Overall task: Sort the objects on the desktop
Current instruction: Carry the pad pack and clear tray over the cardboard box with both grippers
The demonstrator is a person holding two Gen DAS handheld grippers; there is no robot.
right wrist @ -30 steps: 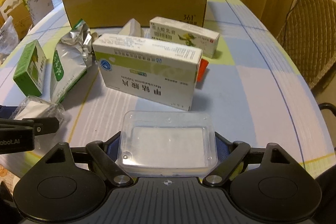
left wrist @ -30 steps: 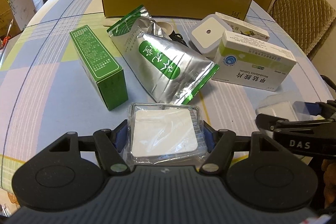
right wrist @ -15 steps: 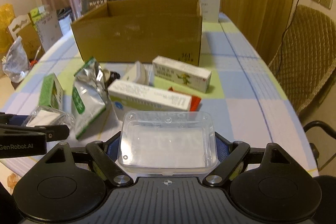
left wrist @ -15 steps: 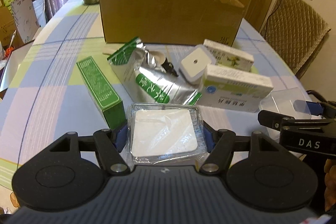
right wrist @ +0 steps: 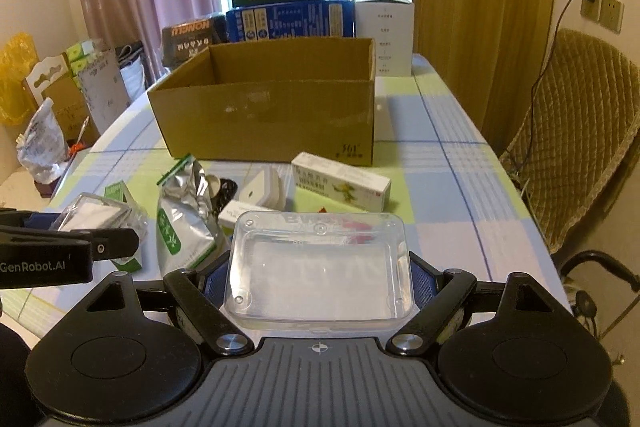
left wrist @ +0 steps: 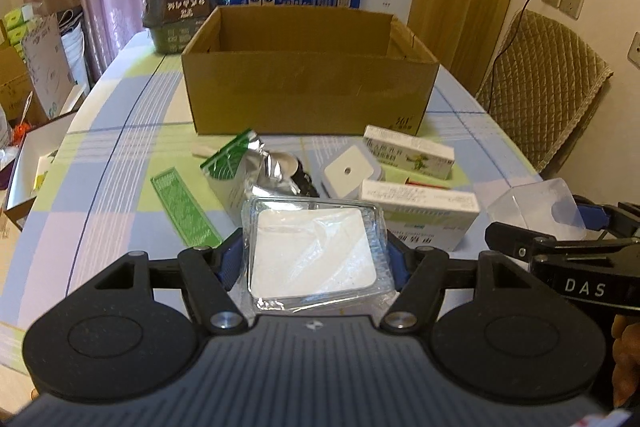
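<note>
Left wrist view: left tongs (left wrist: 314, 261) clamped on a wrapped white pad (left wrist: 314, 253), held above the table (left wrist: 100, 187). Carton (left wrist: 310, 87) at 12 o'clock, top open; what shows of its inside looks bare, floor hidden by the near wall. Between carton and tongs: green box (left wrist: 186, 205) at 10 o'clock, foil pouch (left wrist: 244, 171) just right of it, white square device (left wrist: 350, 173) at 12–1 o'clock, two medicine boxes at 1 o'clock, the far one (left wrist: 408, 151) near the carton corner, the near one (left wrist: 418, 213) just beside the pad. Right tongs (left wrist: 556, 223) enter at 3 o'clock carrying a clear case (left wrist: 532, 205).

Right wrist view: right tongs (right wrist: 318, 277) closed on the clear case (right wrist: 318, 267), lifted off the table (right wrist: 452, 179). Carton (right wrist: 266, 115) at 12 o'clock. Foil pouch (right wrist: 184, 215) at 10 o'clock, far medicine box (right wrist: 340, 179) at 12 o'clock. Left tongs (right wrist: 96, 227) at 9 o'clock with the pad (right wrist: 98, 215). Red item behind the case, blurred through the plastic; cannot identify.
</note>
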